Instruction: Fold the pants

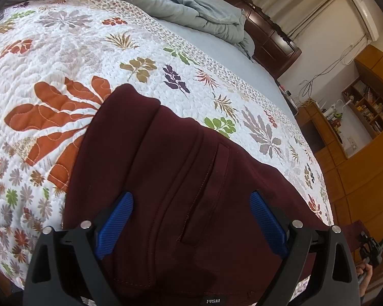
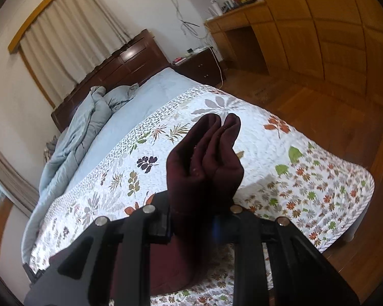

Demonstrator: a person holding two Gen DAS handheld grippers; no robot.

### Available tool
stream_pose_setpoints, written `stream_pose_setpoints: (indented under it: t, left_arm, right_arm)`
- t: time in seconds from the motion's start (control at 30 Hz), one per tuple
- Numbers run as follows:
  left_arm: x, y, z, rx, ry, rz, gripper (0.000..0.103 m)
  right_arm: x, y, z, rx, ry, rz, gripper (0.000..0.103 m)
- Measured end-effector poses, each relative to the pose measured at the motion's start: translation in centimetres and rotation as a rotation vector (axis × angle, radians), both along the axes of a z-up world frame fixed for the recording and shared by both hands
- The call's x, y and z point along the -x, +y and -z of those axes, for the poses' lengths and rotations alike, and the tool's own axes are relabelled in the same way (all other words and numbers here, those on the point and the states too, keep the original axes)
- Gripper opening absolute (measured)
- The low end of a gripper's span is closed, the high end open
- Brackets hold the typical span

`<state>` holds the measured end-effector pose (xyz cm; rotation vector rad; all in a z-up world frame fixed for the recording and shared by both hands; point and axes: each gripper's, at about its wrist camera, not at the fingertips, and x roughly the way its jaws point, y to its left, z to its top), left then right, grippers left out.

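The left hand-held gripper (image 1: pixel 191 219) pointed downward over the maroon pants (image 1: pixel 181 178), its blue pads (image 1: pixel 116 225) spread wide and clear of the cloth. The pants lay on the floral quilt (image 1: pixel 71 51) near the bed's foot edge. The right hand-held gripper (image 2: pixel 195 225) was narrowly clamped on a bunched fold of the pants (image 2: pixel 204 163), lifted off the quilt (image 2: pixel 306 178). Bare quilt stretched toward 12 o'clock; wooden floor (image 2: pixel 332 117) lay open at 2 o'clock.

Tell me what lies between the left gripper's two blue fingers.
In the left wrist view, the maroon pants lie between the left gripper's open blue fingers, a pocket slit showing there; the pads stand apart from the cloth.
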<state>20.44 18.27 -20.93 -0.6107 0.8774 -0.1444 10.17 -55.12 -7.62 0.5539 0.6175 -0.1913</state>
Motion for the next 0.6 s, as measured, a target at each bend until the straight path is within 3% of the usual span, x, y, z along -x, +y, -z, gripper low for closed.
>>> stream_pose_setpoints:
  t: [0.6]
  left_arm:
    - [0.4,0.9,0.0,0.072,-0.023,0.001,0.094]
  right_arm:
    - [-1.4,6.5,-3.9,0.157,-0.006,-0.083,0.021]
